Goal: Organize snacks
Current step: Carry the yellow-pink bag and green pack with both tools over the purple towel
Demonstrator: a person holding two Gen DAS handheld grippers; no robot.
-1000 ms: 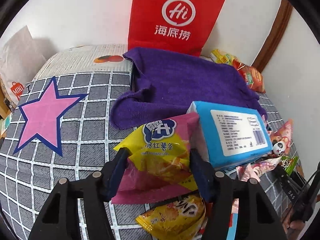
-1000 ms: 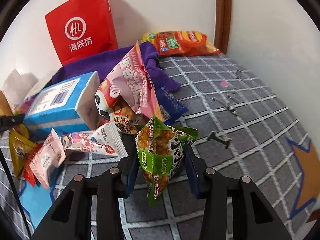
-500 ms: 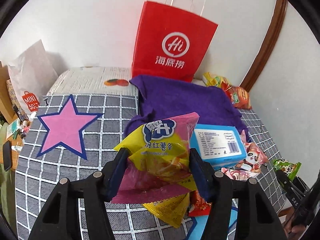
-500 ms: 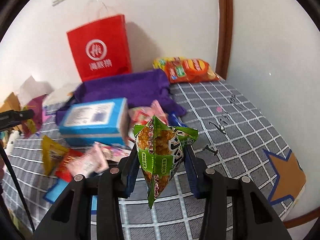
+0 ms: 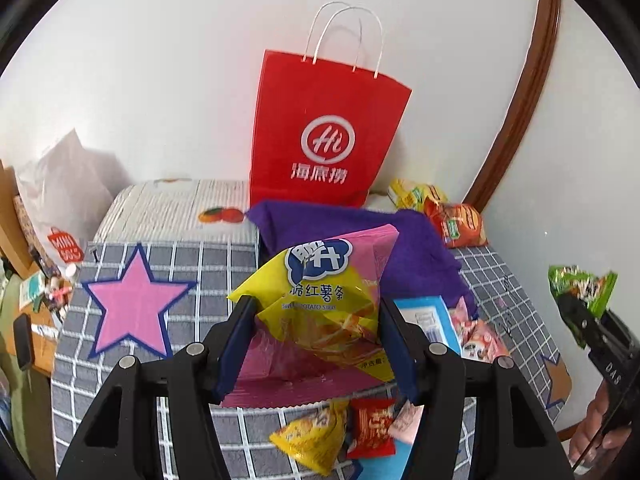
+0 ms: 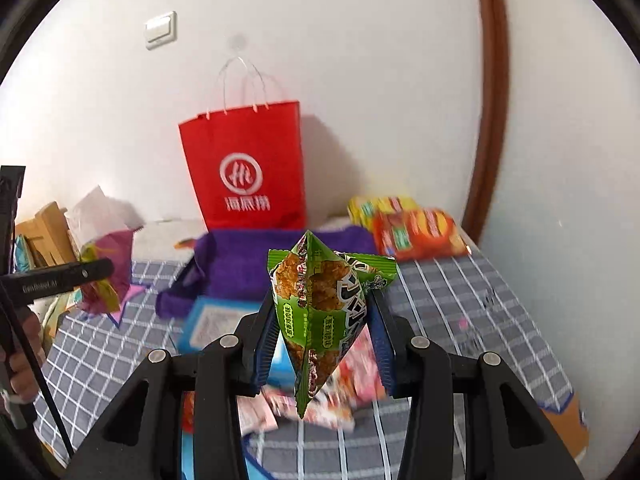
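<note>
- The left gripper (image 5: 316, 340) pinches the pink-and-yellow chip bag (image 5: 320, 300) across its middle, low and central in the left wrist view, raised off the checked cloth (image 5: 224, 260).
- The right gripper (image 6: 320, 344) pinches the green pyramid pouch (image 6: 324, 308), centre of the right wrist view, also clear of the surface.
- Both packs look light, puffy and crinkly; the film is probably slick, and hard squeezing could crush what is inside.
- A hold across the air-filled belly gives way; the crimped seams look like firmer purchase.
- The red paper bag (image 6: 244, 168) stands open-topped at upper centre, a likely destination; its thin walls may buckle.
</note>
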